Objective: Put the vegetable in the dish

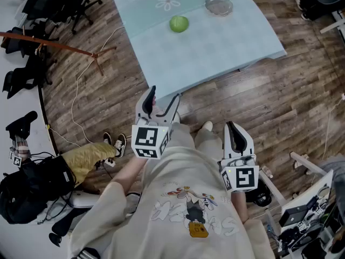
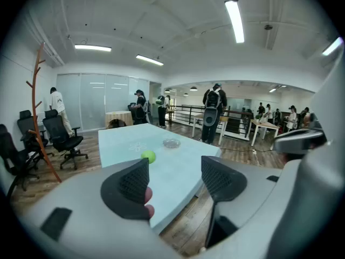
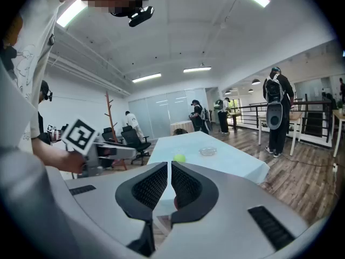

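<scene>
Found the vegetable (image 1: 179,24), round and green, lying on the pale blue worktop (image 1: 215,50), well ahead of both sets of jaws and touched by neither. Found the dish (image 1: 219,5), shallow and clear, farther out beyond the jaws and off to the right of the vegetable, apart from it; looks empty. Judged the task as not yet started, with no pick-up, carry or placing done. Left to do: close in on the worktop, take the vegetable, bring it over the dish, set it down inside.

Read the left gripper (image 2: 173,169) as standing with jaws apart, nothing between the pads. Through the gap, sighted the vegetable far ahead, nearer the left-hand jaw. Read the right gripper (image 3: 170,169) as having jaws together, only a thin slit between them, nothing clamped. Sighted vegetable and dish just above its jaw tips, far ahead.

Cannot name the kind of vegetable at this range. Cannot confirm the dish as fully empty, being small and transparent. Noted the far end of the worktop cut off by the top edge of the head view. Noted both hands mostly hidden behind the marker cubes (image 1: 148,139) and the person's shirt (image 1: 183,198). Caught only a fingertip (image 2: 148,196) peeking from behind one jaw in the left gripper view.
</scene>
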The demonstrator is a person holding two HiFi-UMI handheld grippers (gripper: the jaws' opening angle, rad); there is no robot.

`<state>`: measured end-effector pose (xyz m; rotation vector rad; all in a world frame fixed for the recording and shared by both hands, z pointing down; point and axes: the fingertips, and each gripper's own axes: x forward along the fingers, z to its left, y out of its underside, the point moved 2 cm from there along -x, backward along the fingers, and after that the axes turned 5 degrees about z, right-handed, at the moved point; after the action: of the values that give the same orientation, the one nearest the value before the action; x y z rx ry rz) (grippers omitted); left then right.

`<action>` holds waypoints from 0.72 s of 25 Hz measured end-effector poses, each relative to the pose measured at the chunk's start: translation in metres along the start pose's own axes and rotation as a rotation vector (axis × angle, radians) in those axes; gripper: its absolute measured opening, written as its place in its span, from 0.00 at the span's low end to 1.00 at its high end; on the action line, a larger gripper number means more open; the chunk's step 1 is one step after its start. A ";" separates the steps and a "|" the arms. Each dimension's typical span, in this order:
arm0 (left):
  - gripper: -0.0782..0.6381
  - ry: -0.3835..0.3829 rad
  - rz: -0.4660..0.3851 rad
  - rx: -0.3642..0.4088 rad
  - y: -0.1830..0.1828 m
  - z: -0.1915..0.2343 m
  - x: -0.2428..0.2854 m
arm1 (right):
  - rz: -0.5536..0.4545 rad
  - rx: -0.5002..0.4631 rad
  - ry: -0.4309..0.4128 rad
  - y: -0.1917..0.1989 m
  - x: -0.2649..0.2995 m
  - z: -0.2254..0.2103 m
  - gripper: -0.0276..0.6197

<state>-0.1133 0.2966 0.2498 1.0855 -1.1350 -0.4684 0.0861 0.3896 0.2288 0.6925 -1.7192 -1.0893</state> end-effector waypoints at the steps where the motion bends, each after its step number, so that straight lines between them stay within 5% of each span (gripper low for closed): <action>1: 0.51 0.023 -0.012 0.023 0.002 -0.009 -0.028 | -0.001 0.007 -0.002 0.001 0.004 0.016 0.10; 5: 0.31 0.113 -0.007 0.039 0.023 -0.030 -0.118 | -0.020 0.004 0.000 0.001 0.019 0.081 0.10; 8: 0.28 0.156 0.034 -0.044 0.046 -0.018 -0.158 | -0.029 0.014 0.035 0.010 0.023 0.129 0.10; 11: 0.12 0.189 0.019 -0.086 0.062 0.008 -0.196 | -0.017 0.064 0.088 0.031 0.014 0.177 0.10; 15: 0.12 0.227 0.018 -0.092 0.081 0.030 -0.229 | -0.008 0.172 0.112 0.051 0.001 0.231 0.10; 18: 0.12 0.220 0.007 -0.128 0.081 0.048 -0.242 | -0.008 0.126 0.085 0.040 0.003 0.259 0.10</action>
<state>-0.2697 0.4982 0.2030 0.9943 -0.9031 -0.3997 -0.1527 0.4976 0.2271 0.8139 -1.7233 -0.9496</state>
